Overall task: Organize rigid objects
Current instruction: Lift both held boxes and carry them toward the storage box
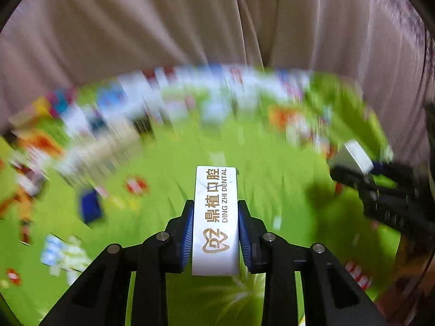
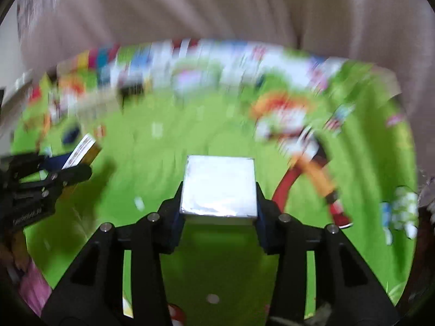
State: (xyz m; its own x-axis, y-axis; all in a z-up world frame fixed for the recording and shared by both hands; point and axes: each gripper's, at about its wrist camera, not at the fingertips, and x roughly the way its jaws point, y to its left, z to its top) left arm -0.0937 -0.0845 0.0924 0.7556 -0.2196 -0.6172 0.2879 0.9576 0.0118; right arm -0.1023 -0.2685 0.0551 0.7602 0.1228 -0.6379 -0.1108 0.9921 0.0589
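My left gripper is shut on a narrow white box with gold "DING ZHI DENTAL" lettering, held lengthwise above the green play mat. In the right wrist view, my right gripper is shut on a silver foil-covered box, its blue pads pressing both sides. Each gripper shows in the other's view: the right gripper with the silver box at the right edge, and the left gripper with the white box at the left edge. Both boxes hang clear of the mat.
Several small colourful boxes stand blurred along the mat's far edge, in front of a beige curtain. A dark blue item lies on the mat at the left. The mat carries bright cartoon prints.
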